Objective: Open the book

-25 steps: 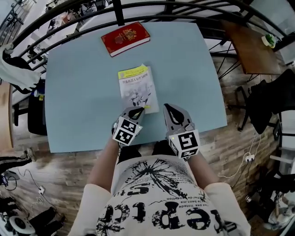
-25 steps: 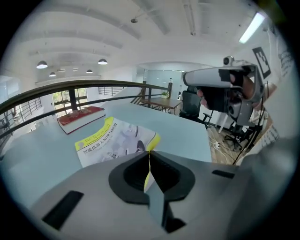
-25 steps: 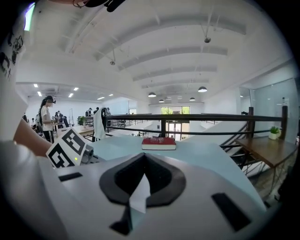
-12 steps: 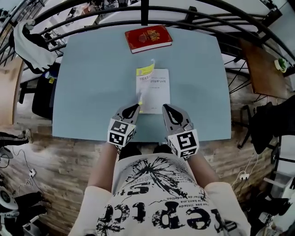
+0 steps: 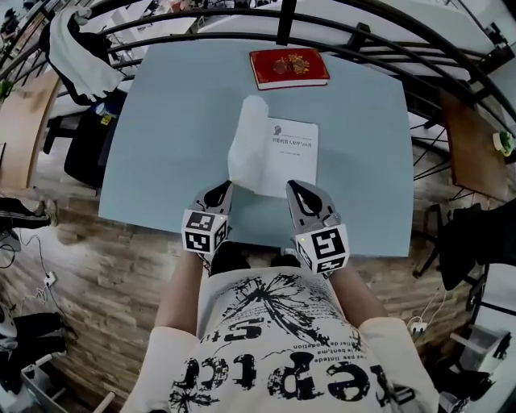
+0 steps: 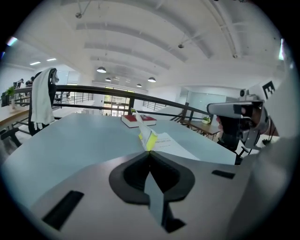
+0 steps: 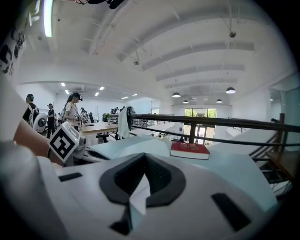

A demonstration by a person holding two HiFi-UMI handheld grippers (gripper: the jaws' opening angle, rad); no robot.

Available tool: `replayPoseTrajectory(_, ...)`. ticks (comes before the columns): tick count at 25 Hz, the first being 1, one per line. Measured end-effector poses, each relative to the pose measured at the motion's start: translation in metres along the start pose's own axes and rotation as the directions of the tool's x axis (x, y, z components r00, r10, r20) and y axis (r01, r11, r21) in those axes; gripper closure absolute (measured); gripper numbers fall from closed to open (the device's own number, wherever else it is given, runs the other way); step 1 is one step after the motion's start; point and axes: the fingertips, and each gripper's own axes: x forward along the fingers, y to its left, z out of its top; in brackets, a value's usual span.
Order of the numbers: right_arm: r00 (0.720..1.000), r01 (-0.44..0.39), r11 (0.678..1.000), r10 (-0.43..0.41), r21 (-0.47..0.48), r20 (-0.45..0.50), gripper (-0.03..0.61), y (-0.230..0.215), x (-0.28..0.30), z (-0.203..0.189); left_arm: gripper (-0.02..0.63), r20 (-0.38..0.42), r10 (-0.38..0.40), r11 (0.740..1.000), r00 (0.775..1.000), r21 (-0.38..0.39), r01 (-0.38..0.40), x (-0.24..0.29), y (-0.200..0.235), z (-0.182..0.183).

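A thin booklet [image 5: 292, 153] lies mid-table with its white title page showing. Its yellow-edged cover [image 5: 245, 147] stands lifted and swung to the left. My left gripper [image 5: 226, 189] is shut on the near corner of that cover; in the left gripper view the yellow cover edge [image 6: 149, 140] sticks out from the closed jaws. My right gripper [image 5: 293, 189] hovers at the booklet's near right corner, jaws together with nothing between them. In the right gripper view its tips [image 7: 143, 155] meet over bare table.
A red hardback book [image 5: 289, 68] lies at the table's far edge, also in the right gripper view [image 7: 190, 150]. The light blue table [image 5: 169, 137] is ringed by a black railing [image 5: 282, 20]. A chair draped with white cloth [image 5: 76, 60] stands at the far left.
My left gripper has lifted the cover from flat and swung it up and leftward, uncovering the white title page. The right gripper stayed near the booklet's lower right corner.
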Motion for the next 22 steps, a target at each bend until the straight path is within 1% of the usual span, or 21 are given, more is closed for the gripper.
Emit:
replayPoseTrajectory(3, 1.000, -0.005, 1.000, 0.005, -0.001, -0.010, 0.568, 0.005, 0.006, -0.003, 0.595, -0.023, 0.039, 0.999, 0.999, -0.035, -0.040, -0.003, 0.018, -0.014)
replayPoseTrajectory(7, 1.000, 0.008, 1.000, -0.008, -0.002, -0.025, 0.568, 0.007, 0.010, -0.008, 0.595, -0.073, 0.075, 0.993, 0.995, -0.088, -0.081, -0.002, 0.038, -0.038)
replayPoseTrajectory(15, 0.997, 0.047, 0.999, -0.047, 0.003, -0.057, 0.568, -0.003, 0.011, -0.020, 0.595, -0.159, 0.097, 0.979, 0.982, -0.165, -0.124, 0.012, 0.063, -0.073)
replayPoseTrajectory(18, 0.997, 0.050, 0.999, -0.050, -0.002, -0.065, 0.568, -0.004, 0.012, -0.022, 0.595, -0.204, 0.107, 0.974, 0.973, -0.174, -0.143, 0.016, 0.071, -0.084)
replayPoseTrajectory(22, 0.995, 0.069, 0.998, -0.069, 0.000, -0.069, 0.568, -0.005, 0.014, -0.022, 0.594, -0.265, 0.113, 0.974, 0.958, -0.163, -0.160, 0.020, 0.075, -0.094)
